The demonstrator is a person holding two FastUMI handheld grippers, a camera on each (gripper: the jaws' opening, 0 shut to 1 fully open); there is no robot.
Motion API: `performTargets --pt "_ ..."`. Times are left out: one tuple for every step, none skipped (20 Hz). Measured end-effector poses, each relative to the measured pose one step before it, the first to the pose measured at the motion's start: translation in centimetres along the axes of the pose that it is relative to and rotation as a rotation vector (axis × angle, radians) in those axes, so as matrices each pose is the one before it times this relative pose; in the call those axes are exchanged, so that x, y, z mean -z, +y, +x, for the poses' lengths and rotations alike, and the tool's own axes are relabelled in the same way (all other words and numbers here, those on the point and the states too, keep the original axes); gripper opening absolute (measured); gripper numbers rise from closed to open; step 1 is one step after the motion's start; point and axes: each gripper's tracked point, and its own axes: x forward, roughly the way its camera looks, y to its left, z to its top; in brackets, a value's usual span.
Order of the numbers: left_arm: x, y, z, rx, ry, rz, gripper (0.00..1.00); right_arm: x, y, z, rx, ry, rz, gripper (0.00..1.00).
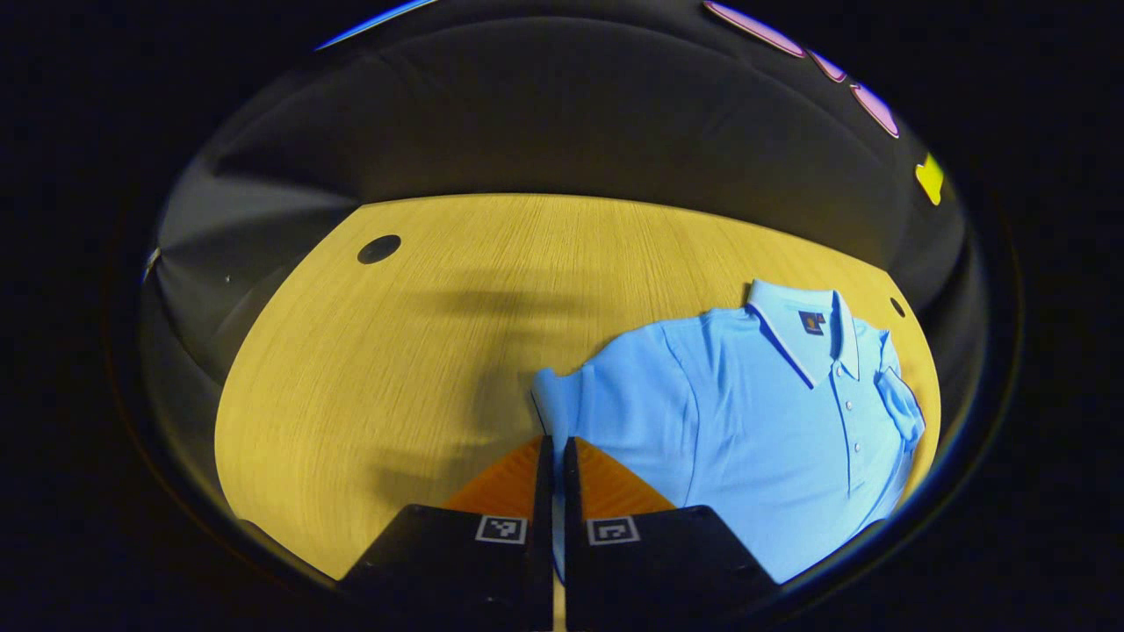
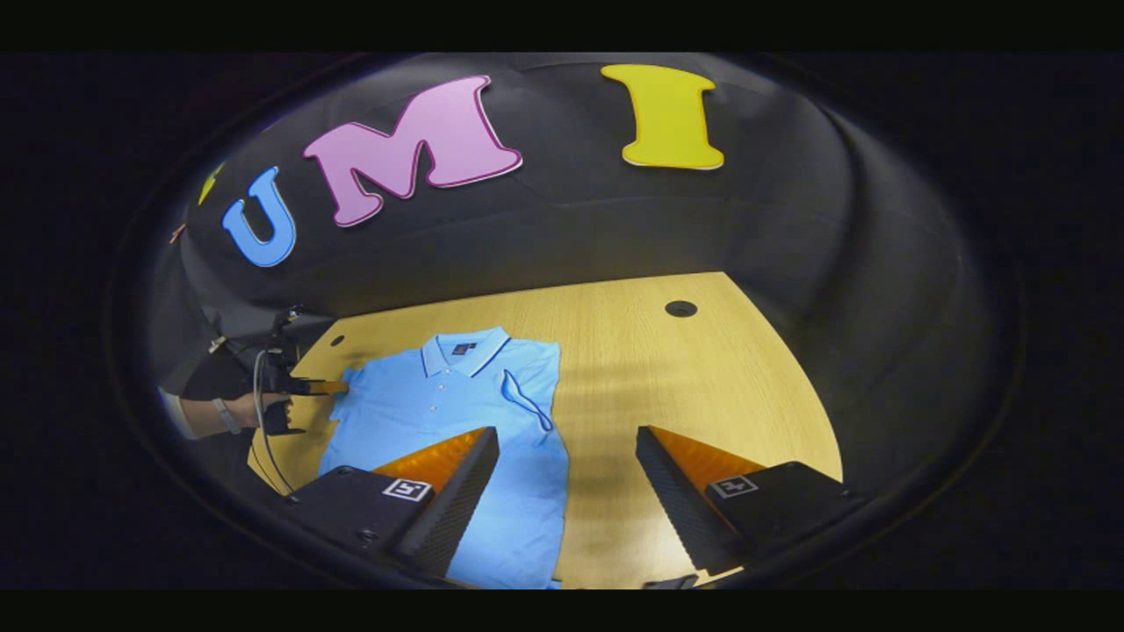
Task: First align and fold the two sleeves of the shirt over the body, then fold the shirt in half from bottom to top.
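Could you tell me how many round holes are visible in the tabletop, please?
2: one hole near the table's bare far corner, one hole beside the shirt's collar. Others may be hidden under it.

The left gripper view rides low and close over the table (image 1: 369,351), looking along its fingers past the shirt (image 1: 755,421) at its right; the right gripper view sits higher and farther back, facing the booth wall. Both share the shirt and tabletop.
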Motion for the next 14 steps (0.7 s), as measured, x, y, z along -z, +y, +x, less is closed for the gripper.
performTargets --pt "-0.156 -0.281 -0.055 0.01772 0.00178 -0.00372 0.09 -0.077 -0.037 -0.023 0.00023 -0.00109 0.00530 0.98" --pt "-0.341 -0.412 -0.070 0.02726 -0.00588 -0.01674 0.08 0.083 -0.130 0.017 0.00001 0.00046 0.00085 0.98" --pt "-0.491 -0.338 -0.278 0.01587 -0.00807 -0.02613 0.07 -0.006 0.009 0.021 -0.00663 0.00019 -0.00225 0.98" --pt "-0.461 -0.249 -0.303 0.00408 -0.01483 -0.02427 0.06 -0.018 0.123 0.102 -0.00759 -0.00287 -0.00376 0.98" --pt "-0.698 -0.670 -0.569 0.01900 -0.01422 -0.01576 0.07 -0.065 -0.007 0.225 -0.00328 -0.00244 -0.00449 0.98" --pt "-0.645 -0.802 -0.634 0.02219 -0.01650 -0.00179 0.06 -0.031 -0.051 0.081 -0.00336 -0.00065 0.00006 0.98" --pt "-0.598 -0.927 -0.625 0.02299 -0.00843 0.01867 0.06 -0.138 0.133 0.174 -0.00844 -0.00071 0.00473 0.98" --pt "-0.386 -0.773 -0.259 0.00998 -0.00922 0.03764 0.06 -0.111 0.265 0.136 -0.01095 -0.00278 0.00445 0.98" --pt "-0.501 -0.994 -0.296 0.01378 -0.01023 0.04091 0.02 -0.217 0.274 0.268 -0.01005 -0.00796 0.00155 0.98" --pt "-0.504 -1.366 -0.375 0.02468 -0.00322 0.03134 0.06 -0.148 0.176 0.076 -0.00817 -0.00640 0.00126 0.98" --pt "-0.385 -1.680 -0.518 0.03651 -0.00039 0.02534 0.06 -0.098 0.297 0.149 -0.00921 -0.00384 0.00151 0.98" --pt "-0.163 -1.600 -0.079 0.03647 -0.00136 0.02317 0.06 -0.008 0.103 -0.131 -0.00525 -0.00195 -0.00218 0.98" --pt "0.127 -1.775 0.232 0.03505 0.01190 0.02105 0.06 0.245 -0.104 -0.039 -0.00085 0.00289 -0.01269 0.98" --pt "1.001 -1.373 0.913 0.01903 0.03089 0.01413 0.06 0.124 -0.127 -0.034 0.00141 0.00281 -0.01195 0.98"
